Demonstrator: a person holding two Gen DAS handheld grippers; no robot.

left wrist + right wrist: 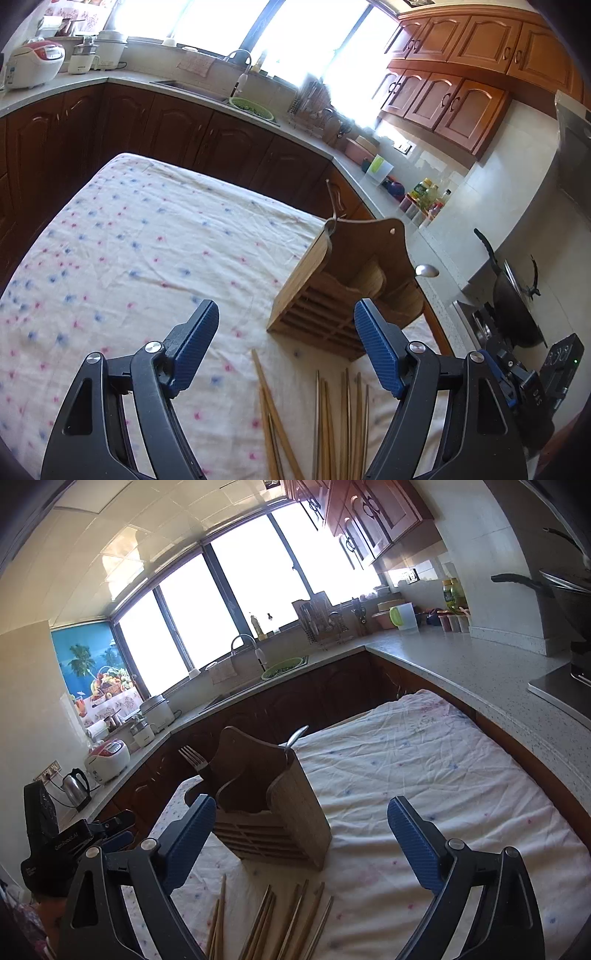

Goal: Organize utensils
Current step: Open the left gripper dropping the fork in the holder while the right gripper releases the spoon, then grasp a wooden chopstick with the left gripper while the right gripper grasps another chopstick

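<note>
A wooden utensil holder (325,291) stands on the cloth-covered table (140,236), also in the right wrist view (280,812). A metal spoon (426,270) pokes out behind it, and the right wrist view shows a fork (194,757) and the spoon handle (297,735) in it. Several wooden chopsticks (332,417) lie loose on the cloth in front of the holder, also in the right wrist view (280,923). My left gripper (286,325) is open and empty above the chopsticks. My right gripper (301,819) is open and empty, just before the holder.
Kitchen counters (461,664) wrap around the table, with a sink (221,94), a rice cooker (33,62), a kettle (75,788), bottles (428,195) and a wok (517,306) on a stove. The other gripper's body (535,380) sits at the right.
</note>
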